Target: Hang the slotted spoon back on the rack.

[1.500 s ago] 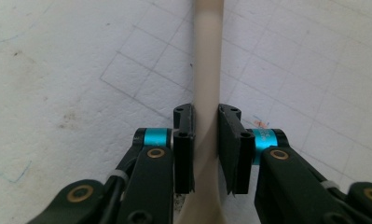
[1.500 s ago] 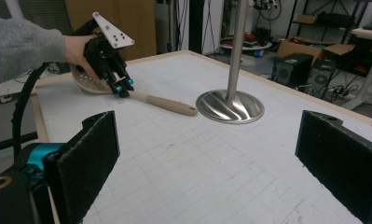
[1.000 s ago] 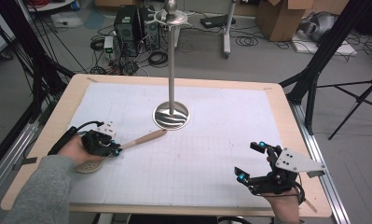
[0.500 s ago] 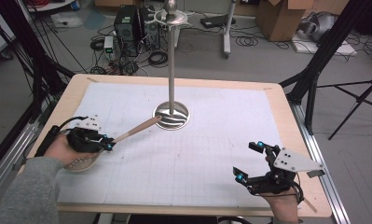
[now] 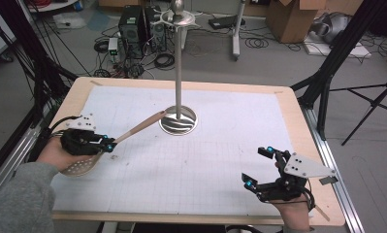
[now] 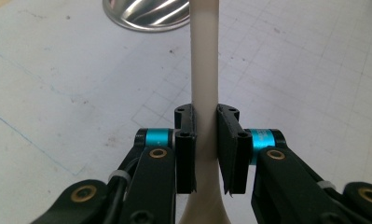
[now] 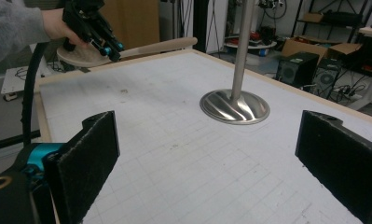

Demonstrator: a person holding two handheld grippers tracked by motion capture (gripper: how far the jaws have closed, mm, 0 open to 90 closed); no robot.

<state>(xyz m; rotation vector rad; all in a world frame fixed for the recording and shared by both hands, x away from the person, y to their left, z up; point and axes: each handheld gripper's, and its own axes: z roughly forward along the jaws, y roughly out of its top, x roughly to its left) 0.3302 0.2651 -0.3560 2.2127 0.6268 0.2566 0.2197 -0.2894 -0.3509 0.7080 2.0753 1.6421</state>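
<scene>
Left gripper (image 5: pixel 108 144) found clamped on wooden spoon (image 5: pixel 133 130) near the table's (image 5: pixel 288 111) left edge, lifted clear, handle pointing toward the metal stand (image 5: pixel 178 119) at centre. Right gripper (image 5: pixel 259 167) found empty, jaws apart, near the front-right corner, well apart from the spoon.

The stand (image 5: pixel 178 63) rises at the middle of the table (image 5: pixel 288 104); the mat (image 5: pixel 191 170) between both grippers is free for passing.

No text, label, brand, number or sign can be read in any view; a printed grid of fine lines alone is carried by the white paper sheet (image 5: pixel 196 160) on the table.
</scene>
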